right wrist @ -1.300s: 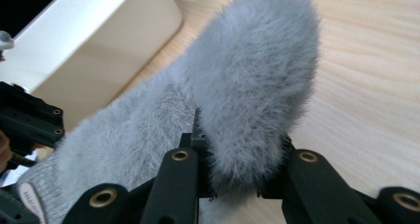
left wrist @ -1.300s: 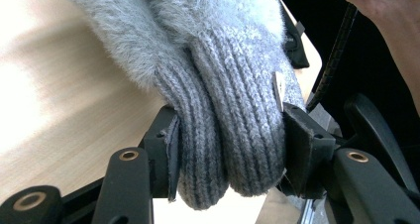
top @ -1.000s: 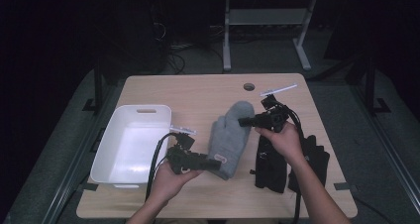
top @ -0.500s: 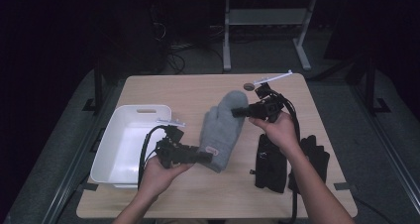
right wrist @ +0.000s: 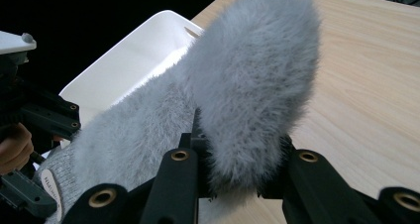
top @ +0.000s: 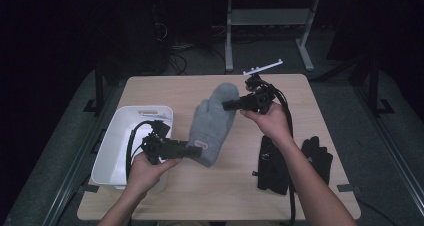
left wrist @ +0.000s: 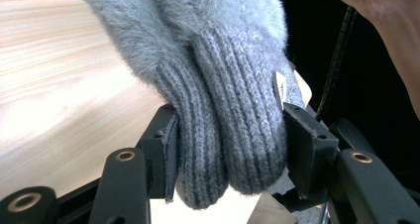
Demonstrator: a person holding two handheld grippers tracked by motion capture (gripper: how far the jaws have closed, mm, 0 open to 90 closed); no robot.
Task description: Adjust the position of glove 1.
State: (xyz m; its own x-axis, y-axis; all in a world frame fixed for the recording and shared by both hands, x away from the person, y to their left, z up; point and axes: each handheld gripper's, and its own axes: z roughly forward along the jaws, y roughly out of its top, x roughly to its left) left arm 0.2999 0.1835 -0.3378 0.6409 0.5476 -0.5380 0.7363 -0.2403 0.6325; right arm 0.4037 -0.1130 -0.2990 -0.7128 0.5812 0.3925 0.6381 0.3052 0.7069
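A pale wooden table point(top: 225, 186) stands in a dark room, a white bin point(top: 117, 146) at its left and black gloves point(top: 272, 168) at the near right. The left gripper point(top: 192, 150) reaches in from the near left, the right gripper point(top: 229, 105) from farther right. Between them hangs a grey mitten point(top: 212, 123), apparently just clear of the tabletop: fuzzy body, ribbed cuff. The left jaws clamp the cuff, the right the fluffy tip.

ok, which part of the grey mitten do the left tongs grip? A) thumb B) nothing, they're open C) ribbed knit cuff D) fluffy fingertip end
C: in the left gripper view the left tongs are shut on the ribbed cuff of the grey mitten; the right tongs hold the fluffy end.
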